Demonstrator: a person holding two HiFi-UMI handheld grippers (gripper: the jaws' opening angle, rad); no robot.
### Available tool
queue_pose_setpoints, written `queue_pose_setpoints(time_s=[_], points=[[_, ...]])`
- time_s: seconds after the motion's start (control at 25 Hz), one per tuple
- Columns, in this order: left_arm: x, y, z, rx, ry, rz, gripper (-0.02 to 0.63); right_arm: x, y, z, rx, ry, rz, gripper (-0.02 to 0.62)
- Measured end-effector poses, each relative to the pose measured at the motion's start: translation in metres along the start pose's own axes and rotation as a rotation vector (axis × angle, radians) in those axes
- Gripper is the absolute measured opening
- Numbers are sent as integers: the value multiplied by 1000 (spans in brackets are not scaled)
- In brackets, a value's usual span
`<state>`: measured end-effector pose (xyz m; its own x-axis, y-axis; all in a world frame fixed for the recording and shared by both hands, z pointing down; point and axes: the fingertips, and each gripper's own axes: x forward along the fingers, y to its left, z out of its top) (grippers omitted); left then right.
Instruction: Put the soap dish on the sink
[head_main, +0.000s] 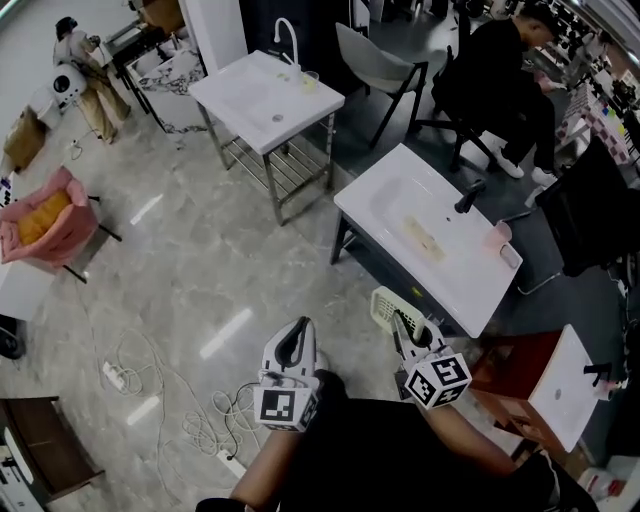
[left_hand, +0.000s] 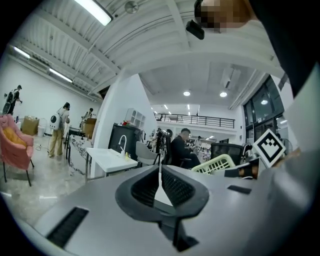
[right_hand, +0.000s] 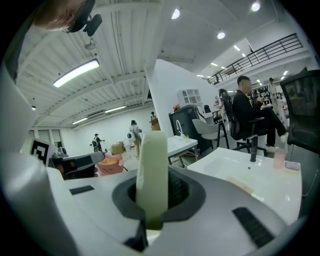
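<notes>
Lower centre of the head view: left gripper (head_main: 296, 335), jaws clenched on nothing. Beside it, toward lower right: right gripper (head_main: 405, 325), jaws grasping the soap dish (head_main: 388, 305) by one edge, just short of the sink (head_main: 470, 285) at centre right. Likely faults: the edge-held dish may pivot or slip while carried; set on the basin's slope, it may slide; set far right, it may knock the faucet (head_main: 468, 196) or pink cup (head_main: 497, 235).

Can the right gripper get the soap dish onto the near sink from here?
Probably yes: the right gripper, shut on the soap dish, faces the sink, and nothing stands between them.
</notes>
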<state>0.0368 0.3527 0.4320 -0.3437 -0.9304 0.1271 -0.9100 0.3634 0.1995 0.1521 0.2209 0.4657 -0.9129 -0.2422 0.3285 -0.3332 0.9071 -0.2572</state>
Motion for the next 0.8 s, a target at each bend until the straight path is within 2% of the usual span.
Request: queue_pose_setpoints(time_s=[0.32,0.56,0.8], points=[[55,72,15,-54,24,-24,20,72,5,34,-12,-4,-38,6],[64,91,18,-11,26,-61,20,96,9,31,-23,7,-49,6],[59,105,5,-44,46,-59,20,104,15,25,-30,40,-62,6]])
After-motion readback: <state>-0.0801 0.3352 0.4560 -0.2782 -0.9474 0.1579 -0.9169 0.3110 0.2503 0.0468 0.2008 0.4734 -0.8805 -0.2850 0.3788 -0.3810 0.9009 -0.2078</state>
